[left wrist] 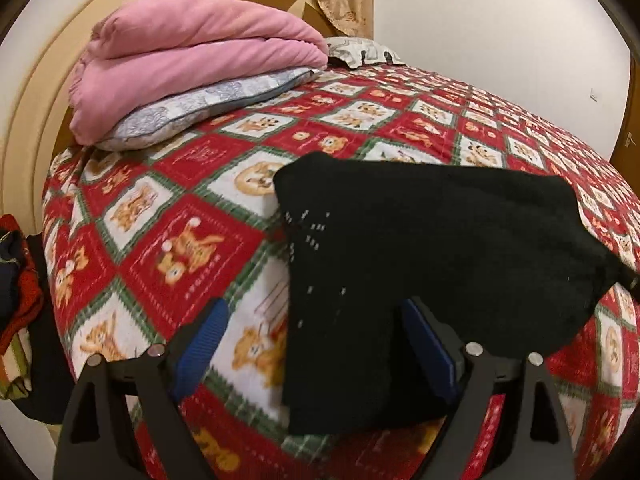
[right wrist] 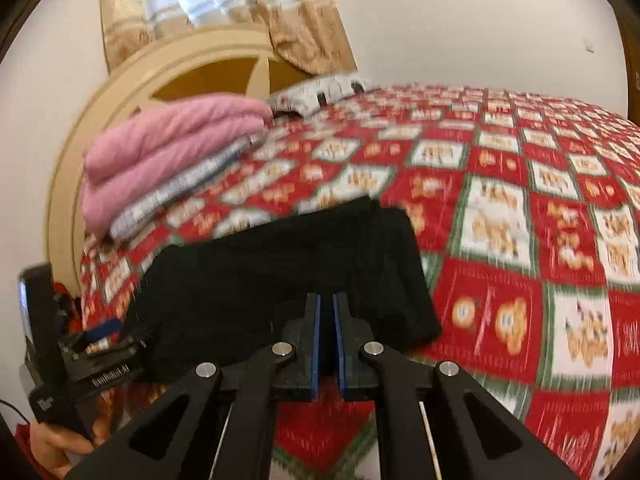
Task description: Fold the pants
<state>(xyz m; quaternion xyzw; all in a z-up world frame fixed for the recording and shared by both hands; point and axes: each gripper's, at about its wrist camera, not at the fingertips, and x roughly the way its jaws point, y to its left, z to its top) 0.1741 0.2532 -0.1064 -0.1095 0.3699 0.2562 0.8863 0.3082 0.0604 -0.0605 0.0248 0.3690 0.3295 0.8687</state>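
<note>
The black pants (left wrist: 432, 240) lie folded in a thick pile on the red patterned bedspread (left wrist: 168, 216). My left gripper (left wrist: 312, 320) is open, its blue pads wide apart, and the near end of the pants lies between and over its right finger. In the right wrist view the pants (right wrist: 280, 272) lie just ahead of my right gripper (right wrist: 327, 300), which is shut with nothing between its pads, just above the pants' near edge. The left gripper's body (right wrist: 92, 360) shows at the left edge of that view.
A folded pink blanket (left wrist: 192, 64) rests on a grey pillow (left wrist: 188, 112) by the cream headboard (left wrist: 24, 120). Another pillow (left wrist: 360, 52) lies at the far side. Clothes (left wrist: 16, 304) are heaped off the bed's left edge. Curtain (right wrist: 224, 8) hangs behind.
</note>
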